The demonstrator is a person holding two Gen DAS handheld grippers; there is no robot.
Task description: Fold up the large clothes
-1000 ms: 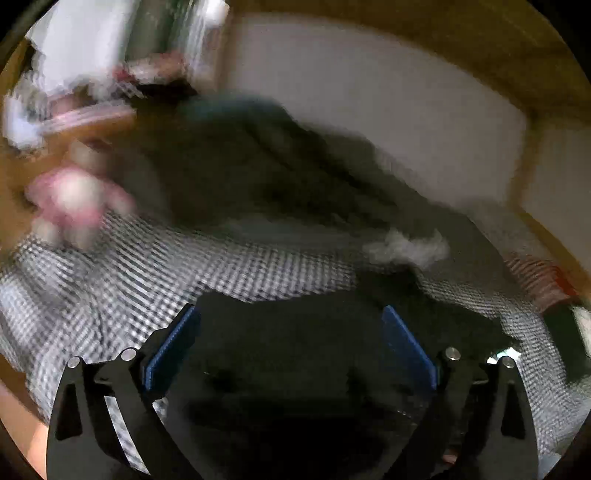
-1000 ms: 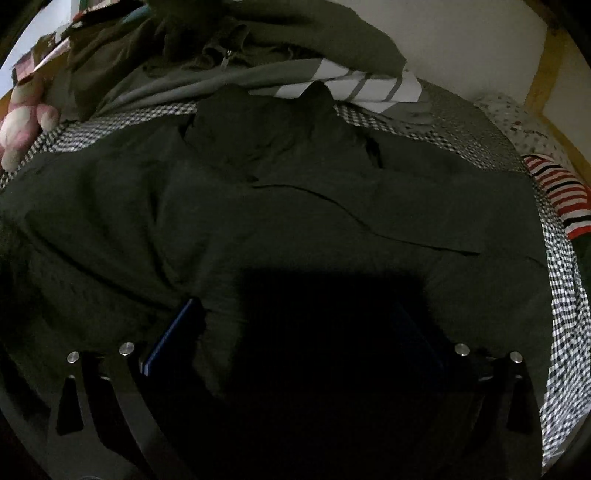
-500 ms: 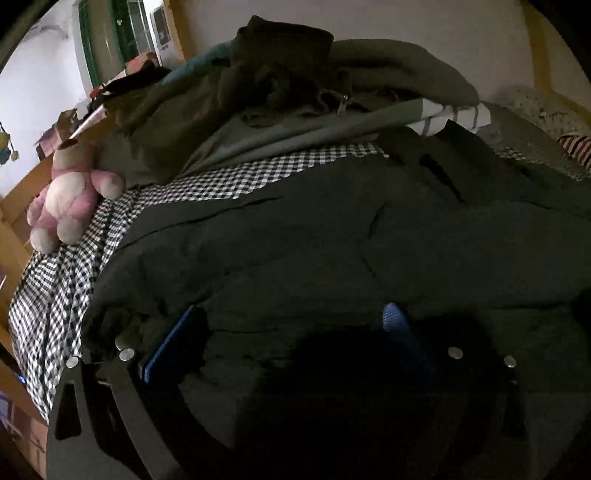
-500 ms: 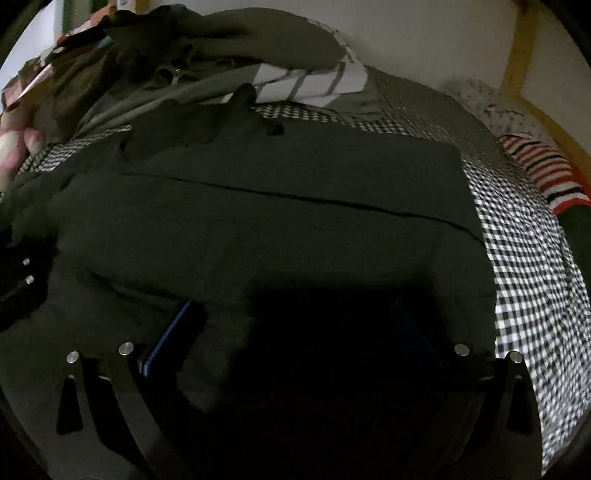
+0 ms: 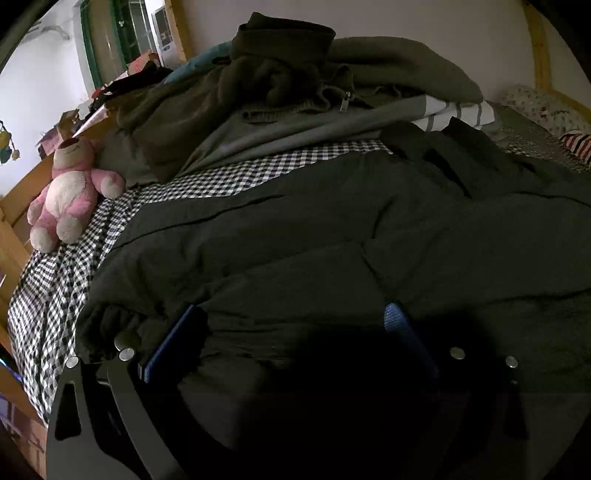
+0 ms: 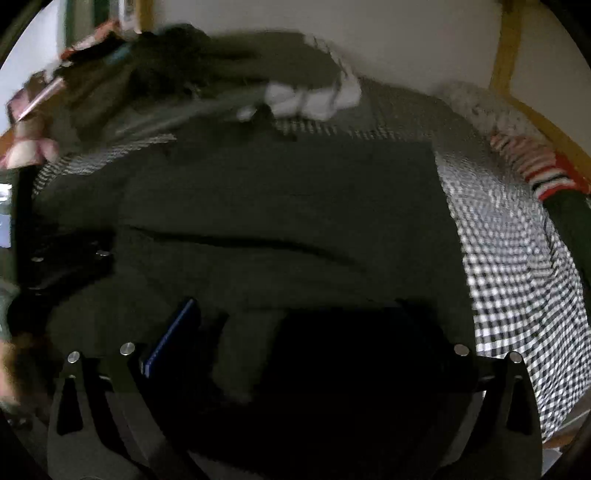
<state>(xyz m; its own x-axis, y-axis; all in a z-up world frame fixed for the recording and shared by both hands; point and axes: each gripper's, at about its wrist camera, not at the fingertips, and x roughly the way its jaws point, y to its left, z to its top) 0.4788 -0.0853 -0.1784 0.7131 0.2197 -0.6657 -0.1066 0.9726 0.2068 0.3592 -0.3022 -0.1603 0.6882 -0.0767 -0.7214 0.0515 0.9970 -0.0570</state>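
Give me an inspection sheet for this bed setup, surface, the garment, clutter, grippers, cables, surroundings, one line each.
Surface: black-and-white checked sheet on a bed, mostly covered.
Job's things: large dark garment spread flat across the sheet, creased.
Clutter: heap of clothes at the far side; pink plush bear at the left edge; striped red-and-white cloth to the right.
Grippers: left gripper fingers apart, low over the garment; right gripper view blurred, only one blue pad visible.
Cables: nothing seen.
Surroundings: pale wall, wooden bed frame.
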